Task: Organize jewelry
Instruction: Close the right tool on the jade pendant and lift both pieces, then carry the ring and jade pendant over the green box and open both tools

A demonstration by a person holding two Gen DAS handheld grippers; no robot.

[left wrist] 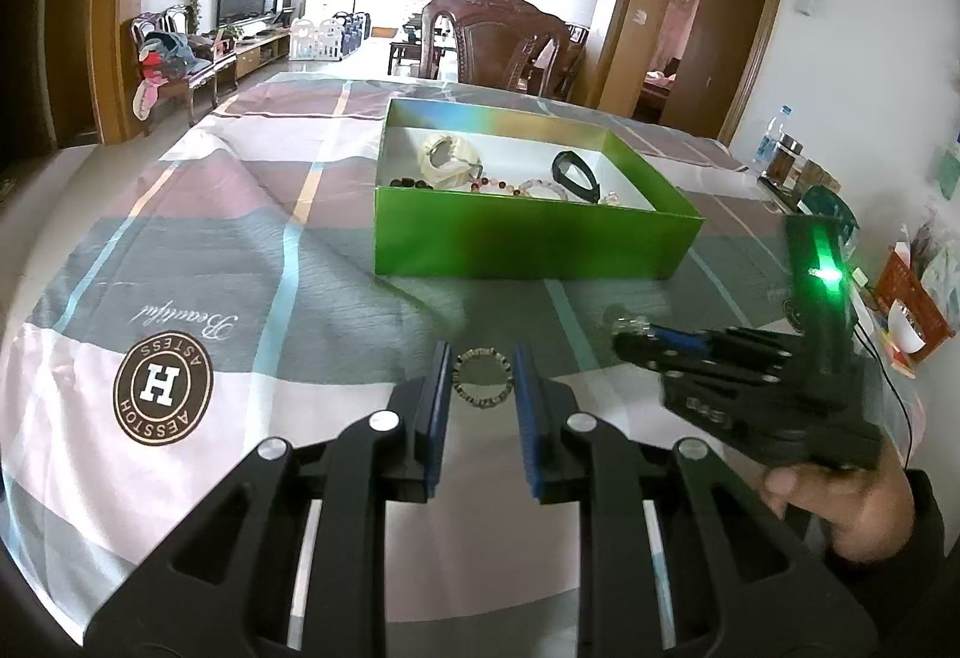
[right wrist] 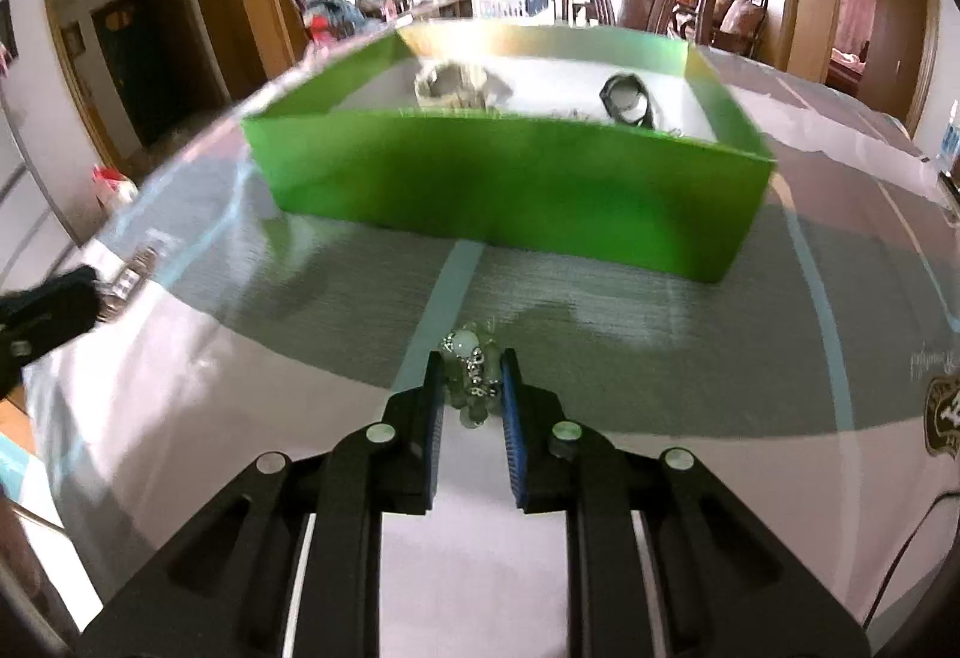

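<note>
A green box (left wrist: 528, 238) stands on the table and holds several bracelets and a black band (left wrist: 573, 172); it also shows in the right wrist view (right wrist: 510, 202). My left gripper (left wrist: 482, 379) has its blue pads on both sides of a metal ring bracelet (left wrist: 483, 379) that lies on the cloth; they appear to touch it. My right gripper (right wrist: 472, 382) is shut on a clear bead bracelet (right wrist: 471, 367), held above the cloth in front of the box. The right gripper shows in the left wrist view (left wrist: 630, 337), to the right of the ring.
A checked tablecloth (left wrist: 210, 250) with a brown round logo (left wrist: 163, 388) covers the table. A wooden chair (left wrist: 498, 39) stands behind the box. Bottles and jars (left wrist: 786, 153) and a red basket (left wrist: 912, 304) are at the right edge.
</note>
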